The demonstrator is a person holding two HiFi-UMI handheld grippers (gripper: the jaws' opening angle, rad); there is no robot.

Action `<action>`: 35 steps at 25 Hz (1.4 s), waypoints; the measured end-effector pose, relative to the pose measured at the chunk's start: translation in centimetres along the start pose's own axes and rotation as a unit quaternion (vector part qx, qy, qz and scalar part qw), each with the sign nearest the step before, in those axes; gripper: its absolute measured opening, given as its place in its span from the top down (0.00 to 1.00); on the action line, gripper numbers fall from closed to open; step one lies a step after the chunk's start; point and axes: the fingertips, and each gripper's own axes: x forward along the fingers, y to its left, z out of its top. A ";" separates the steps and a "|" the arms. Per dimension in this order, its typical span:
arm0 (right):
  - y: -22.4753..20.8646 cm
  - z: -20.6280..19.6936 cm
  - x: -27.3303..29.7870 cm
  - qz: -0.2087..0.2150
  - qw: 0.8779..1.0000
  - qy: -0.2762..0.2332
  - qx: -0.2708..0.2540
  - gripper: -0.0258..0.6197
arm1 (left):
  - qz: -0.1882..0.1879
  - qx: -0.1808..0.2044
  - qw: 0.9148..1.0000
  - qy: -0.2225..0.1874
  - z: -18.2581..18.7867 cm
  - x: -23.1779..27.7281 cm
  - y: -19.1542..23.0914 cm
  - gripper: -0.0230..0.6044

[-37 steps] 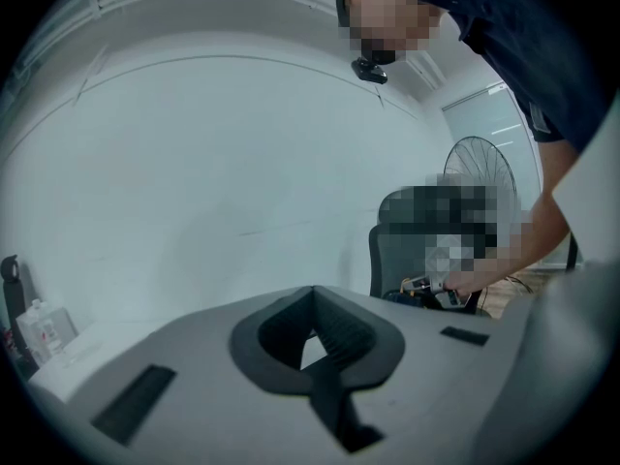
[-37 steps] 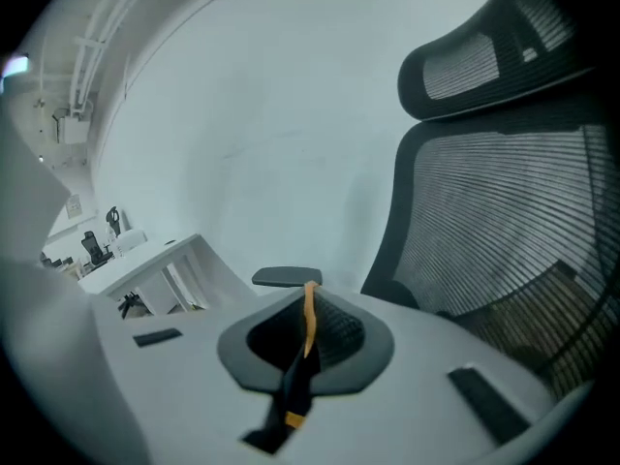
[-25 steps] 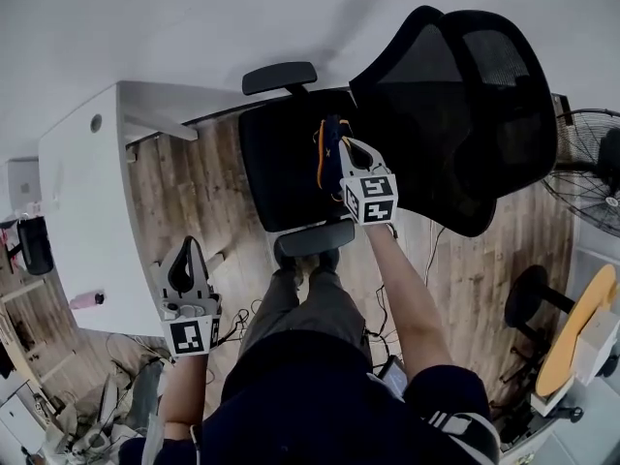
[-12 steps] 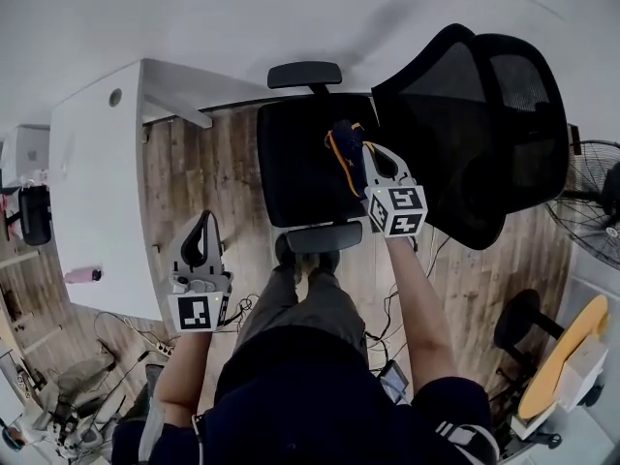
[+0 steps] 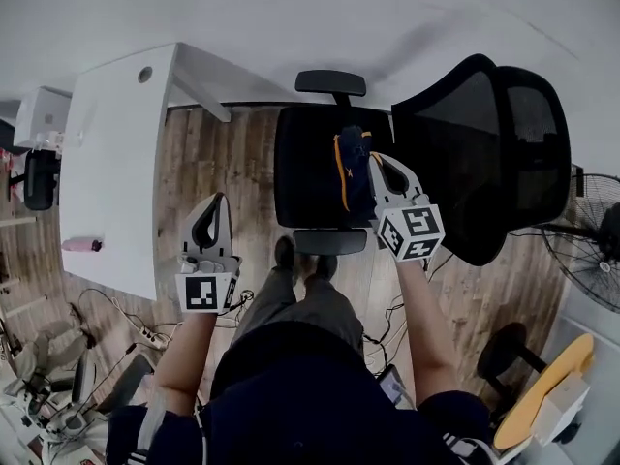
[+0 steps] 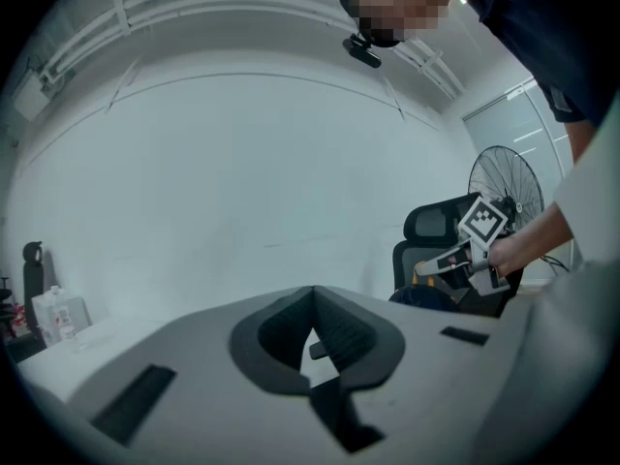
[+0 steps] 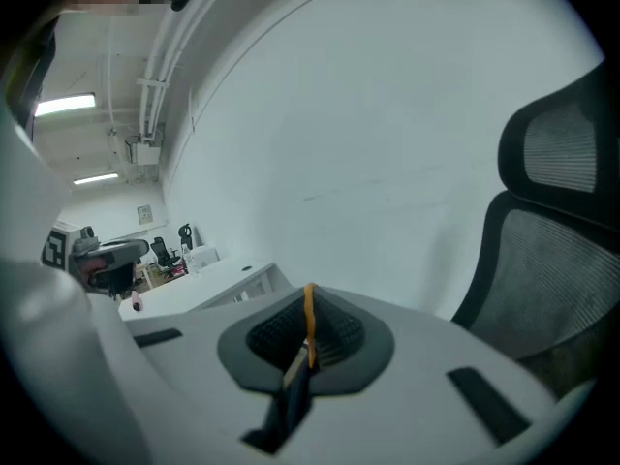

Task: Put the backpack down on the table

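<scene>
A dark navy backpack with orange trim hangs just above the black chair seat. My right gripper is shut on its top strap. In the right gripper view the orange-edged strap is pinched between the pads. The left gripper view shows the backpack and the right gripper off to the right. My left gripper is shut on nothing; it is held over the floor between the chair and the white table. In its own view the left gripper has its tips together.
The office chair's mesh back stands right of the backpack, with armrests on both sides. A pink bottle lies near the table's front edge. Cables and a power strip lie on the wooden floor. A fan stands at the far right.
My right gripper has risen with the backpack, which now hangs higher above the seat. My left gripper has hardly moved.
</scene>
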 end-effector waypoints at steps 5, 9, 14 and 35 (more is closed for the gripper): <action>3.5 2.7 -0.6 0.051 0.999 -0.017 -0.007 0.97 | 0.036 0.001 0.999 -0.008 0.9 -1.7 0.9 0.96; 6.7 4.8 -1.0 0.104 0.994 -0.030 -0.023 0.97 | 0.080 -0.001 0.997 -0.014 1.9 -4.0 1.4 0.96; 11.6 6.8 -1.7 0.166 0.984 -0.033 -0.047 0.97 | 0.124 0.001 0.992 -0.013 2.7 -7.4 2.7 0.96; 35.2 15.1 -2.3 0.373 0.919 -0.067 -0.104 0.97 | 0.277 -0.002 0.961 -0.020 5.1 -23.5 14.6 0.96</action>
